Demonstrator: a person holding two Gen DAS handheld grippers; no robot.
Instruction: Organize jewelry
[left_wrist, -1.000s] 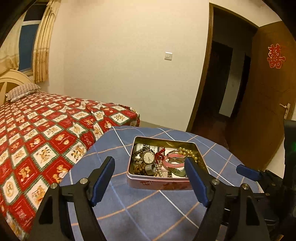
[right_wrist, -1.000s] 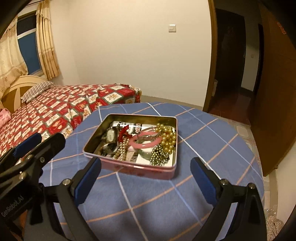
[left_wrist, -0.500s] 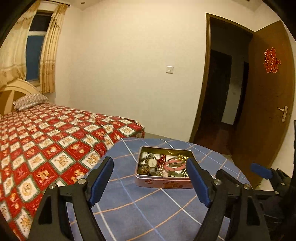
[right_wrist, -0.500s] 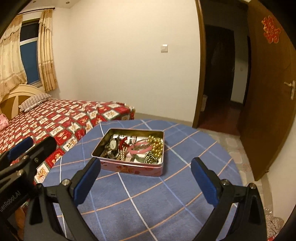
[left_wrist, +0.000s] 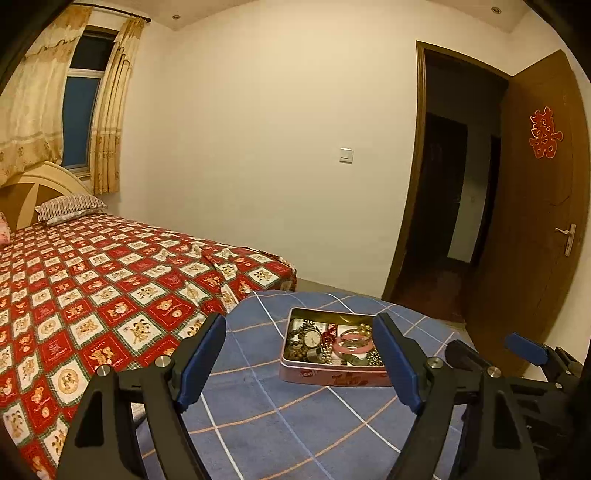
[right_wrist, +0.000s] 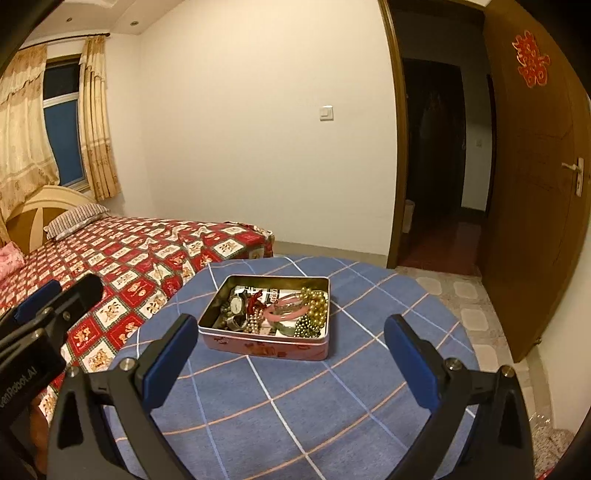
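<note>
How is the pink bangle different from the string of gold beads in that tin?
The pink bangle is one smooth, rigid ring; the gold beads are many small round balls strung together. The bangle is matte pink, the beads shiny gold. The bangle lies near the tin's middle, the beads heaped along its right side. Both rest inside the open tin, touching each other.

A rectangular pink metal tin (right_wrist: 266, 345) with a shiny gold-toned inner wall is set on a round counter covered in matt blue checked cloth (right_wrist: 295, 406). Glossy gold beads (right_wrist: 314, 301), a smooth pink bangle (right_wrist: 286, 312) and a metal-cased wristwatch (left_wrist: 313, 338) are seen inside. Matt black plastic arms with blue pads are shown on the left gripper (left_wrist: 299, 363) and right gripper (right_wrist: 288, 360). A red patterned cloth bedspread (left_wrist: 92, 280) and a smooth brown wooden door (right_wrist: 532, 184) are visible.
</note>
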